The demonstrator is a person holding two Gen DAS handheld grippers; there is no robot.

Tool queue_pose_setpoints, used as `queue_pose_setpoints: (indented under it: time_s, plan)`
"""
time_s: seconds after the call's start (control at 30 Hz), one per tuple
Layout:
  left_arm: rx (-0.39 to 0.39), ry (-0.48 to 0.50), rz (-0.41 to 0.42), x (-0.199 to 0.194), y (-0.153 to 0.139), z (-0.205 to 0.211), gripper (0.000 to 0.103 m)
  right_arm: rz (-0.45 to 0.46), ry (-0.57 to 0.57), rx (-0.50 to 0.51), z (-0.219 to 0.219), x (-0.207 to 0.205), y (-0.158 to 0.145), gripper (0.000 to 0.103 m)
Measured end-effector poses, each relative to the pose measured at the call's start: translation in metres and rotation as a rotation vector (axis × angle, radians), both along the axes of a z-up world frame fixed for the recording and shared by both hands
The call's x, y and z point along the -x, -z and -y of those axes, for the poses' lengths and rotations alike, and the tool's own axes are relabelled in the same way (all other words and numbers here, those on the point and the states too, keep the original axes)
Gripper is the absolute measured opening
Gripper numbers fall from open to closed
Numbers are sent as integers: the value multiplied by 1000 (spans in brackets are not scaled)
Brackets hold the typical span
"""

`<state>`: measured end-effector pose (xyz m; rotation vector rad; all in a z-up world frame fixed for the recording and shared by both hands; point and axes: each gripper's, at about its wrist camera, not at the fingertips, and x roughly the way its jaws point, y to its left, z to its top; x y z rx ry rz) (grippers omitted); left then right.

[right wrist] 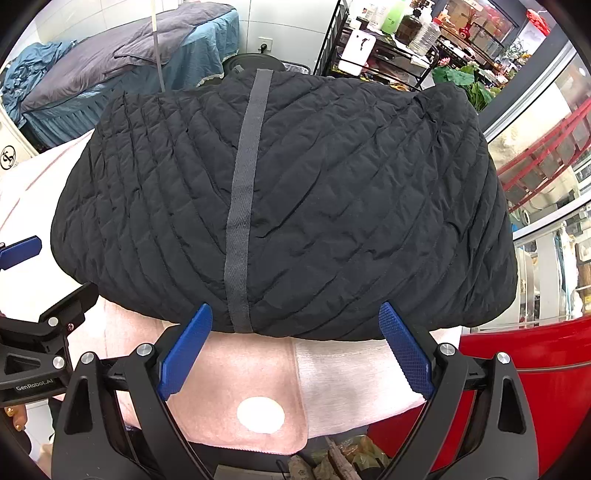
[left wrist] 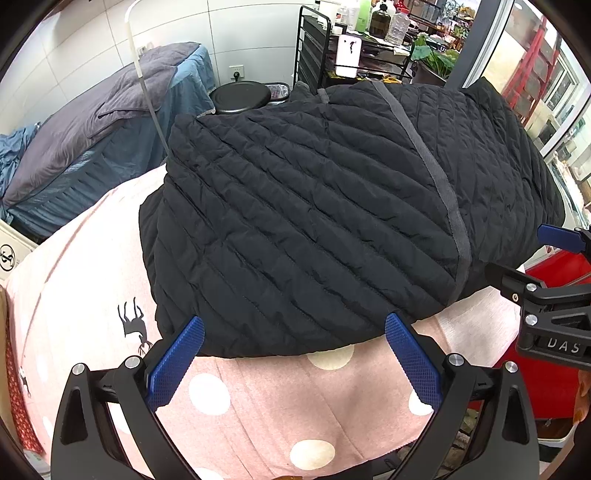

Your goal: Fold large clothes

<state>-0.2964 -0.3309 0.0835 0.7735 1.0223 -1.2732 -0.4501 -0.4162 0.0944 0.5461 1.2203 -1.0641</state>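
Folded black jacket (left wrist: pixel 306 221) on pink cloth (left wrist: pixel 280 410). Left gripper (left wrist: pixel 294 325) wide, empty, at jacket's 6 o'clock edge. Right gripper (right wrist: pixel 295 314) likewise wide, empty.

Shelf bottles (left wrist: pixel 384 18) too small to read — quilted jacket (right wrist: pixel 295 192) hides tabletop.

The letters "DAS" stand in raised grey type on the black body of the right gripper (left wrist: pixel 554 291), seen at the right edge of the left wrist view. "GenRobot.AI" is printed in small pale letters on the black body of the left gripper (right wrist: pixel 33 321), at the left edge of the right wrist view. A round black emblem marks a white box (left wrist: pixel 9 254); its characters cannot be read.
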Motion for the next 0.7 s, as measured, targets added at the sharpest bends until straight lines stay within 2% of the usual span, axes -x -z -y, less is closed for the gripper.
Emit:
queue_pose_setpoints:
  time_s: [0.37,0.53,0.7]
  plan:
    - [4,-3,5,0,-1,0,96,7,3,3,0,1,-3,91]
    - [30,-6,17,0,-5,-3,96,9,9,-1,3,3,-1,91]
    - [14,-9,7,-1,-2,0,96,11,11,-3,3,4,0,91]
